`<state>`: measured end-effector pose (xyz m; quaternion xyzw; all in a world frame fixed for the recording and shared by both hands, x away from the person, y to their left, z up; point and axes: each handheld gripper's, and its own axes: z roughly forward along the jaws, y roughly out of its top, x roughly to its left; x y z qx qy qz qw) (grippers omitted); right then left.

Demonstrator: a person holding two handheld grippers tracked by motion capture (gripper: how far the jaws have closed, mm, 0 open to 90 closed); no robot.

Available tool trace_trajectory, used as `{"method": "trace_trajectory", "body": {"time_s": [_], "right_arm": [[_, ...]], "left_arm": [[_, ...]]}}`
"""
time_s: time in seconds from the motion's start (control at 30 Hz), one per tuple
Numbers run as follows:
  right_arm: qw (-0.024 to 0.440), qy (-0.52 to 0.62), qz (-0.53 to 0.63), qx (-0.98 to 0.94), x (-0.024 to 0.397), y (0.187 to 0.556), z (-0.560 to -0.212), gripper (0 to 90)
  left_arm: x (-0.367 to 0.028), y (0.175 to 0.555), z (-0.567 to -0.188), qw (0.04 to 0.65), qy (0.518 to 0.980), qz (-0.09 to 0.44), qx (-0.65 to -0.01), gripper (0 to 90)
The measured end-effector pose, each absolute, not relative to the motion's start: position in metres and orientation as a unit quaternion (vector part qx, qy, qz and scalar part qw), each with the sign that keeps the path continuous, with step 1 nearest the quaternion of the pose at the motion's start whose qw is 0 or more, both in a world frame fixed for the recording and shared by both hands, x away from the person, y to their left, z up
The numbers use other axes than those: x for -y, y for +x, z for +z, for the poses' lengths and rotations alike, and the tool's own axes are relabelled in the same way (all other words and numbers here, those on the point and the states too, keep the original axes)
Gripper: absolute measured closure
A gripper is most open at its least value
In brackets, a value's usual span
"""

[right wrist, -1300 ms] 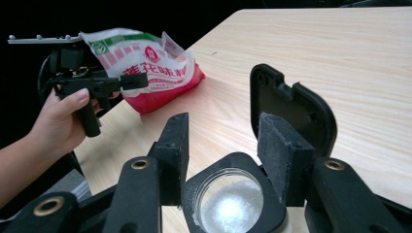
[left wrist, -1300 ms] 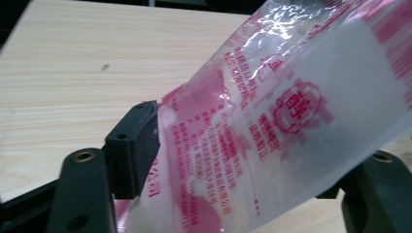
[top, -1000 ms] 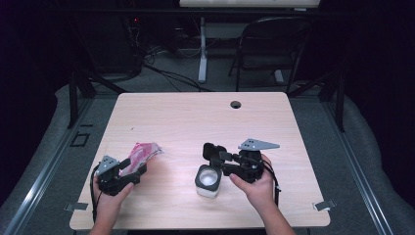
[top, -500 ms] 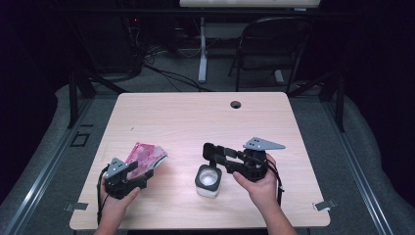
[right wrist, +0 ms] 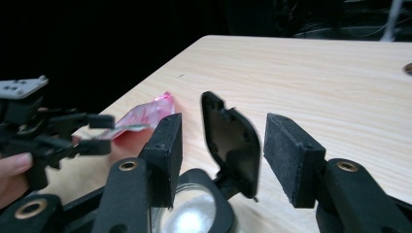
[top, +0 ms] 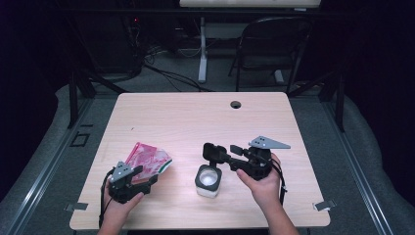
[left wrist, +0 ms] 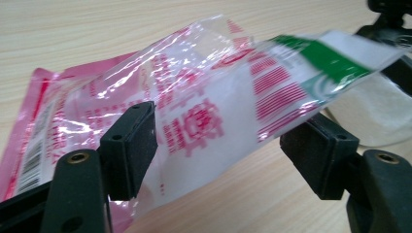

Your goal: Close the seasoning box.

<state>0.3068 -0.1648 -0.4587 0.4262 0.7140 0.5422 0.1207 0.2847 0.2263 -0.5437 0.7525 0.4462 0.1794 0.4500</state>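
Once eased wider just now around upright lid (right wrist: 233,145) of jar (top: 208,180) by the tabletop's (top: 195,117) near edge, held right gripper (top: 222,149) wide, gripping nothing. Kept left gripper (top: 142,175) agape about pouch (top: 147,159) near the near-left corner, seemingly readied for pouring. Found cable hole (top: 236,105) well apart, path unblocked.

table (top: 195,117): light wood, round hole (top: 236,104) at 12 | bag (top: 149,159): pink-red, on top at 8, partly lifted | jar (top: 208,181): lid flipped up, at 6, near bag
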Motion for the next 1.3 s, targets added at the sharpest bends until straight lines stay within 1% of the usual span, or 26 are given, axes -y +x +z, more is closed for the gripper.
{"method": "trace_trajectory", "body": {"time_s": [0.23,0.53,0.63,0.77,1.1,1.3], "right_arm": [[0.128,0.437,0.545,-0.704,0.171,0.31,-0.46,46.3],[0.116,0.447,0.529,-0.712,0.171,0.318,-0.473,47.1],[0.104,0.445,0.523,-0.72,0.168,0.32,-0.478,50.5],[0.1,0.441,0.516,-0.727,0.164,0.322,-0.482,55.5],[0.107,0.428,0.521,-0.731,0.16,0.322,-0.478,61.9],[0.115,0.432,0.513,-0.733,0.161,0.323,-0.478,70.3]], "left_arm": [[-0.207,0.283,-0.55,0.429,0.785,0.172,-0.413,27.1],[-0.192,0.282,-0.554,0.429,0.794,0.161,-0.4,27.8],[-0.187,0.281,-0.556,0.429,0.795,0.161,-0.398,27.8],[-0.184,0.28,-0.556,0.432,0.796,0.156,-0.394,27.8],[-0.18,0.277,-0.556,0.436,0.795,0.151,-0.393,30.5],[-0.181,0.275,-0.555,0.443,0.789,0.148,-0.398,33.1]]}}
